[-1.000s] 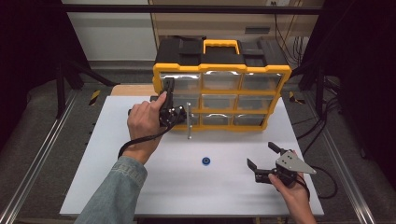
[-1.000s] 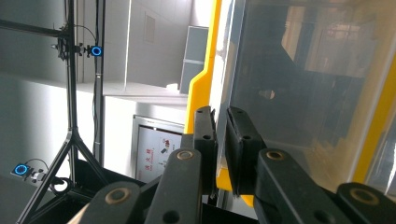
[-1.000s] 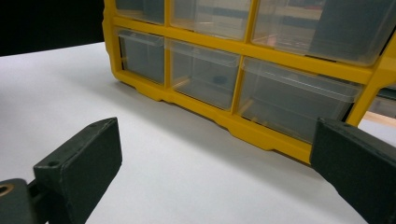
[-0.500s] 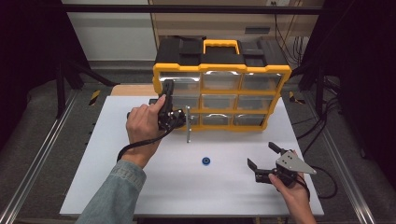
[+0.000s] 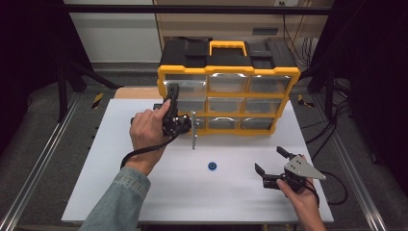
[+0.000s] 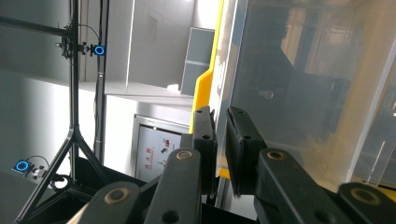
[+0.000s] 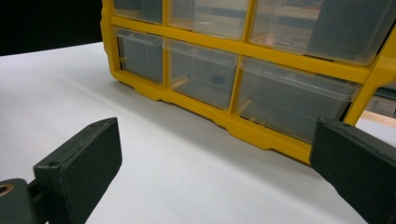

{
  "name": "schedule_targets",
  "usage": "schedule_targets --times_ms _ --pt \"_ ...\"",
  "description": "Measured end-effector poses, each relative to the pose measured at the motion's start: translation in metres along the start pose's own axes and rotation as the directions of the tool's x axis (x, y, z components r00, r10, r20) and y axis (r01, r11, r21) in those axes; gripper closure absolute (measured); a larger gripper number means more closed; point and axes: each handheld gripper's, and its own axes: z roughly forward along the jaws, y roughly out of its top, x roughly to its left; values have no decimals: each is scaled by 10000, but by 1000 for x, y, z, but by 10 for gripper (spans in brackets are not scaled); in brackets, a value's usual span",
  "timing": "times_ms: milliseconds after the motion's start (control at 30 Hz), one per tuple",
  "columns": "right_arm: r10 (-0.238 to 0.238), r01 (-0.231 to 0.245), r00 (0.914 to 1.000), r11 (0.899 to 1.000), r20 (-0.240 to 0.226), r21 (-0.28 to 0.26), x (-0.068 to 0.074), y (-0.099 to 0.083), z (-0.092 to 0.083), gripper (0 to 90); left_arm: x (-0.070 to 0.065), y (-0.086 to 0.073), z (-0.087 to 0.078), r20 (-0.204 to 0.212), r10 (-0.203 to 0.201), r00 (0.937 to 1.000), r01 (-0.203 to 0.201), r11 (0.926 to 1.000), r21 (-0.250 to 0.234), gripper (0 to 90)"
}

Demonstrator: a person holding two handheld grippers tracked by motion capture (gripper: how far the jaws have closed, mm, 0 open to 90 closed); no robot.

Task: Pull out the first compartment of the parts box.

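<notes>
Upper centre of the high view: organizer point(image 5: 228, 86) at the far edge of the table point(image 5: 96, 183). Pulled out from its bottom left compartment, toward the frame's bottom: drawer point(image 5: 194, 129). Just left of that drawer, at centre left: left gripper point(image 5: 185, 124), jaws pinched on the drawer's front. Below the drawer, near frame centre, on the table: small round part point(image 5: 212, 166). Lower right, well apart from the organizer: right gripper point(image 5: 272, 161), above the table, right of the small round part.
</notes>
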Motion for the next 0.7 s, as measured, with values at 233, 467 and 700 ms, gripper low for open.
schedule_targets --times_ms 233,467,700 --pt "26 -26 10000 10000 4 37 0 0 0 30 1 1 -2 55 -144 9999 144 9999 16 820" --pt "38 -38 10000 10000 -10 45 1 0 0 32 2 1 -3 61 -127 9999 127 9999 12 820" --pt "82 -82 10000 10000 -35 28 1 0 0 32 2 1 -4 68 -115 9999 115 9999 11 820"
